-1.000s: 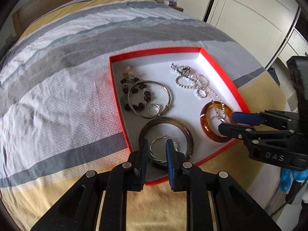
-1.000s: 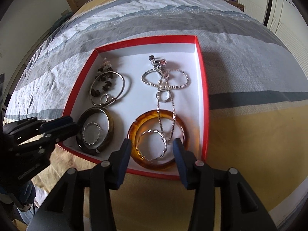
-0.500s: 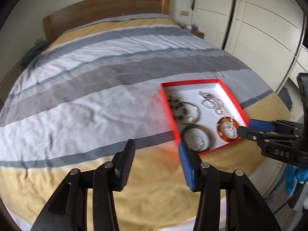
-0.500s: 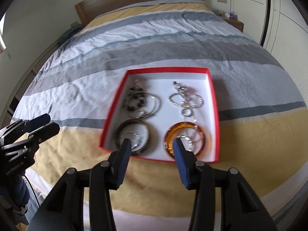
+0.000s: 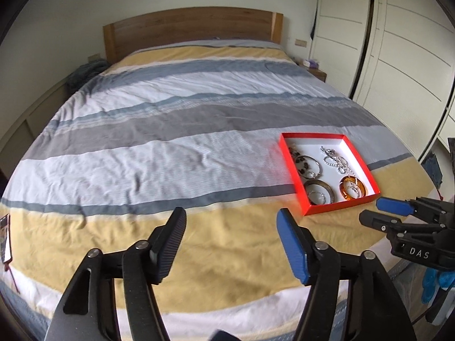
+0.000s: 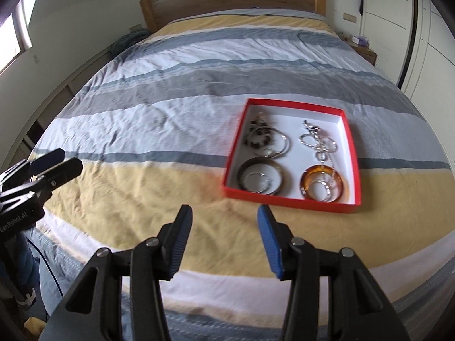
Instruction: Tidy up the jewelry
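Right wrist view: red jewelry box point(image 6: 293, 201), white inside, bangles, chains; both grippers' jaws opening, nothing between.

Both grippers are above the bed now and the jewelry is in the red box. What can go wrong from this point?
1. The red box lies on soft bedding near the foot of the bed; pressing the cover beside it may tilt it.
2. The silver chain lies across the amber bangle; lifting one may drag the other.
3. The left gripper, jaws opening and empty, and the right gripper, also empty, could bump each other if both reach for the box.
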{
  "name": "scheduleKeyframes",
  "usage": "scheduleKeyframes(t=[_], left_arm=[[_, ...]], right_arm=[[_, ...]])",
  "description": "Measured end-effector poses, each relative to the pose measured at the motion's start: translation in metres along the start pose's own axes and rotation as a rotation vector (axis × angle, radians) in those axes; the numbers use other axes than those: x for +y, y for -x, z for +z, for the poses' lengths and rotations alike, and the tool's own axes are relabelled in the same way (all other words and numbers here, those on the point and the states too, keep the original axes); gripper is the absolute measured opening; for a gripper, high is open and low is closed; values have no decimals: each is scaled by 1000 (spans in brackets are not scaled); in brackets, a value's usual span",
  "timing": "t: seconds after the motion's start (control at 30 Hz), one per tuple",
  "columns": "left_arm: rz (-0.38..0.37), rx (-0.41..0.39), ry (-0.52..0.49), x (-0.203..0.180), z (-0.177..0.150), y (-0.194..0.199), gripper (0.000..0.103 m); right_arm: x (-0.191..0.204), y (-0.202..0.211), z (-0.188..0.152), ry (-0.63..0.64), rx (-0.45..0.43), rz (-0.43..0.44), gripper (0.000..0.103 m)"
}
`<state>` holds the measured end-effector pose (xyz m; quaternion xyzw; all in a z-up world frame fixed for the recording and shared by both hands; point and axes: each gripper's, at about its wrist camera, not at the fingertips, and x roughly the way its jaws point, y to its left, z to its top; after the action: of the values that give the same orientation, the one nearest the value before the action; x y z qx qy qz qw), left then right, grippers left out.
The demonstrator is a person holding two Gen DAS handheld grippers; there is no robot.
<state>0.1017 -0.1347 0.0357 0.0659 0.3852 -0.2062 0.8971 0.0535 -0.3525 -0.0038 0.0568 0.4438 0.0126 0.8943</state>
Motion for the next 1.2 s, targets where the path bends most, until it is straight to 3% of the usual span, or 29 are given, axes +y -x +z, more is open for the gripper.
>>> scheduleKeyframes(t=[0.2,0.37,0.67,1.2], left_arm=[[62,-59,21,21,-21,38,70],[104,-137,36,34,-38,75,85],[147,-201,66,51,-66,117,102],[243,-223,131,76,-99,142,103]], right_arm=[[32,16,-15,42,-21,25,46],[54,30,-27,81,-37,40,46],[82,62,-43,137,-82,42,47],[109,74,-66,152,-164,-10,61]])
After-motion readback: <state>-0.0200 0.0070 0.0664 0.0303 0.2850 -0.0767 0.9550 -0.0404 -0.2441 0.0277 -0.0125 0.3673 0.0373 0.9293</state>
